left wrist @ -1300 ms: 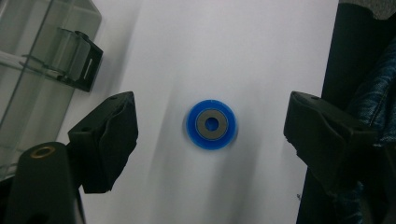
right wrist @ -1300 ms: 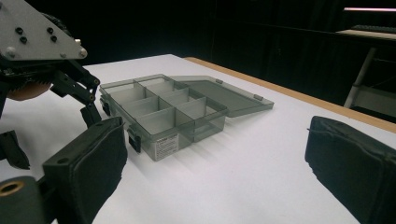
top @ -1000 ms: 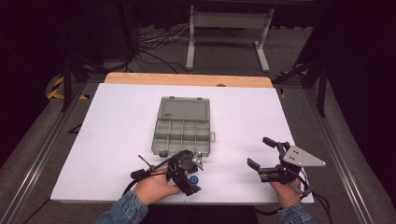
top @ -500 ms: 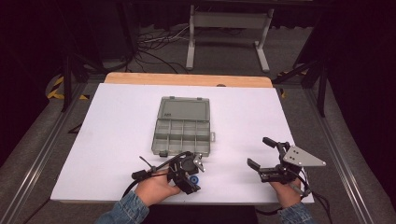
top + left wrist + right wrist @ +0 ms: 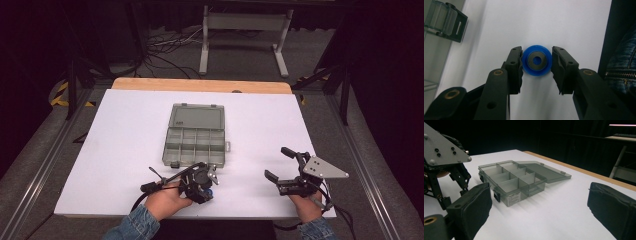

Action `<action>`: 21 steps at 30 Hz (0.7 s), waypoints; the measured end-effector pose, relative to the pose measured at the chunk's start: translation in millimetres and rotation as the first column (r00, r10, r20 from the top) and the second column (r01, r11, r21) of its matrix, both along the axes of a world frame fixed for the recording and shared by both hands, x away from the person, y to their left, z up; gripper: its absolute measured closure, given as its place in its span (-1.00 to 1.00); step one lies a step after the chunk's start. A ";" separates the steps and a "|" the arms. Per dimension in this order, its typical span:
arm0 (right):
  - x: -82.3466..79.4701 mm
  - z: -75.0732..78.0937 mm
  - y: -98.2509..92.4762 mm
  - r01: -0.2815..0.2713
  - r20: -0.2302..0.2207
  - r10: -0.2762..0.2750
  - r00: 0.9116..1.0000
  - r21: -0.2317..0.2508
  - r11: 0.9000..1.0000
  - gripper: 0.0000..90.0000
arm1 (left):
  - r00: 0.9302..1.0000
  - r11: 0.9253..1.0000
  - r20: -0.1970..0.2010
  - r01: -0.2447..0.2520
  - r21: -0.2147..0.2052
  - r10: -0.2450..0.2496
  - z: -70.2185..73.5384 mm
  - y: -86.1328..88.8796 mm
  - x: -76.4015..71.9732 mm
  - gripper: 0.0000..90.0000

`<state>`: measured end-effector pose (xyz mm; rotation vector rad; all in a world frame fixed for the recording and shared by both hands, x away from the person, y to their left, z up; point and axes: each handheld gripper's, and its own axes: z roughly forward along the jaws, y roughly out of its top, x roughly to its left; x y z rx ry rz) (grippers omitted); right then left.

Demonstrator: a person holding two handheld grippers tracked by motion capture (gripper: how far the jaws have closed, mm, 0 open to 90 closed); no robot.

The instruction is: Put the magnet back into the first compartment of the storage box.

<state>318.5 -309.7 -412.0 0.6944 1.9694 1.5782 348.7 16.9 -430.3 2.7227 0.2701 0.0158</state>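
The blue ring (image 5: 536,60) is pinched flat on the table (image 5: 125,130) by the just-closed left tool (image 5: 536,66), probably for the open compartment box (image 5: 195,135), while the right tool (image 5: 280,165) is kept spread.

1. Organizer box (image 5: 514,182) is carrying a small white label (image 5: 514,197) on its near wall w/ rows of tiny print – too small to read.
2. No other txt, brand or nos. showing legibly.

One white table (image 5: 125,150); one grey box (image 5: 194,135), lid open, eight compartments in two rows of four; one blue ring (image 5: 536,60); two grippers, left gripper (image 5: 206,181) and right gripper (image 5: 281,167); two hands
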 end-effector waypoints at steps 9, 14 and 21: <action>0.6 -0.8 0.2 0.002 -0.005 -0.002 1.000 0.001 1.000 -0.86 | 1.000 1.000 0.006 -0.005 -0.025 0.005 12.0 0.9 -2.1 0.38; 0.4 -0.9 0.3 0.001 -0.006 -0.001 1.000 0.001 1.000 -0.86 | 1.000 0.999 0.007 0.001 -0.041 -0.001 20.2 2.7 -2.1 0.39; 0.7 -1.4 0.2 -0.001 -0.011 0.001 1.000 0.007 1.000 -0.86 | 1.000 0.998 0.016 -0.006 -0.065 0.007 32.3 7.0 -3.3 0.38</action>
